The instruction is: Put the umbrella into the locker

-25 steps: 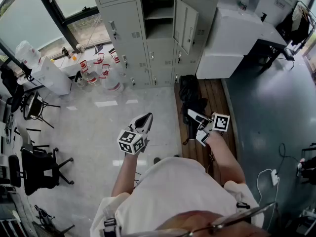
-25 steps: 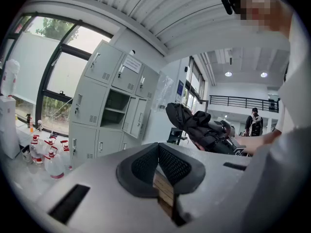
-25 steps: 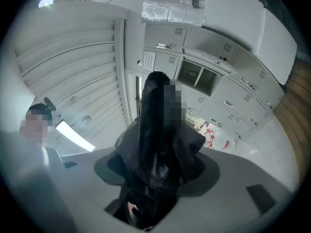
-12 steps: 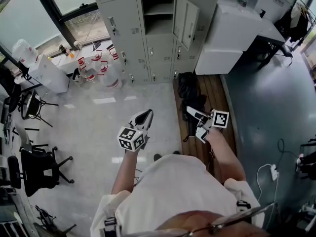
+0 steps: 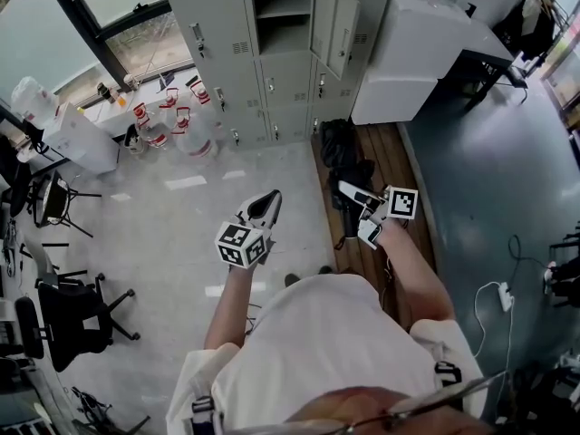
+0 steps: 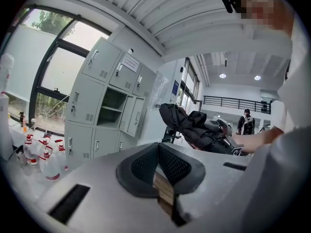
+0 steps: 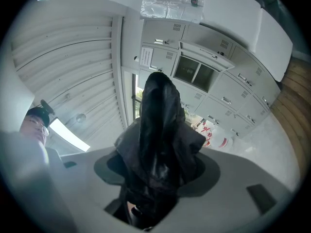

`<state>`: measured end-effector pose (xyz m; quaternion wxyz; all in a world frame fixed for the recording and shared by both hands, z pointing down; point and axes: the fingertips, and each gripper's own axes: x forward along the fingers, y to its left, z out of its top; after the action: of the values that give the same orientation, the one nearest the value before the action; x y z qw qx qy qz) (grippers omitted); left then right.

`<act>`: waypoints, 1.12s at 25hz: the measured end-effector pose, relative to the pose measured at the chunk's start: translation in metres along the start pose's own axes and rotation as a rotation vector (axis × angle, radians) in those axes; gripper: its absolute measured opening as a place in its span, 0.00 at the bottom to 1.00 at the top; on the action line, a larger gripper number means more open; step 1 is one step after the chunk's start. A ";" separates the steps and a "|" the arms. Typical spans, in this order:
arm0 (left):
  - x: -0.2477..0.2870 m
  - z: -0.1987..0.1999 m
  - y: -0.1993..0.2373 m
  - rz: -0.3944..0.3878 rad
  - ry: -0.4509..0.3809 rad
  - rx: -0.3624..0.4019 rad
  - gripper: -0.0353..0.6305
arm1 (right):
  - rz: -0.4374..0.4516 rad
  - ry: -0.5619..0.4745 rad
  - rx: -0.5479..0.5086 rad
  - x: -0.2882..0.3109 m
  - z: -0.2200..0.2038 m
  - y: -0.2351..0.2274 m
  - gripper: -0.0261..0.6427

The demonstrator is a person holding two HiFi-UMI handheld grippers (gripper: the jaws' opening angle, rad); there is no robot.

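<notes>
We are pinching the umbrella [image 7: 158, 130] in the jaws of our right gripper [image 7: 154, 178], which are clamping the base of its bunched black fabric. The jaws of our left gripper [image 6: 158, 165] are pressing together with nothing between them.

We are holding the umbrella with its tip pointing toward the locker [image 5: 283, 21], but it is well short of it. The one open compartment is waiting with its door [image 5: 333, 27] swung to its right.

We judge the pickup done. What is left is walking up to the locker, sliding the umbrella in and letting go.

The umbrella is folded, dark and slightly glossy. Its canopy is hanging in loose, floppy folds, not strapped tight.
</notes>
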<state>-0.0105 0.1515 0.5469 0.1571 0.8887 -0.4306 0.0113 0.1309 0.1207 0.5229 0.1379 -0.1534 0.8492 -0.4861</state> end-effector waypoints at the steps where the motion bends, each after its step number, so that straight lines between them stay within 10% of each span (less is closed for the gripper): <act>1: -0.001 0.000 0.000 -0.007 0.002 0.004 0.06 | 0.001 -0.006 0.003 0.001 0.000 0.000 0.44; 28: 0.054 0.018 0.081 0.032 0.030 -0.004 0.06 | 0.002 0.010 0.013 0.057 0.058 -0.063 0.45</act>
<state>-0.0410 0.0577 0.5597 0.1649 0.8810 -0.4426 0.0261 0.1089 0.0224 0.5440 0.1352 -0.1493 0.8469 -0.4922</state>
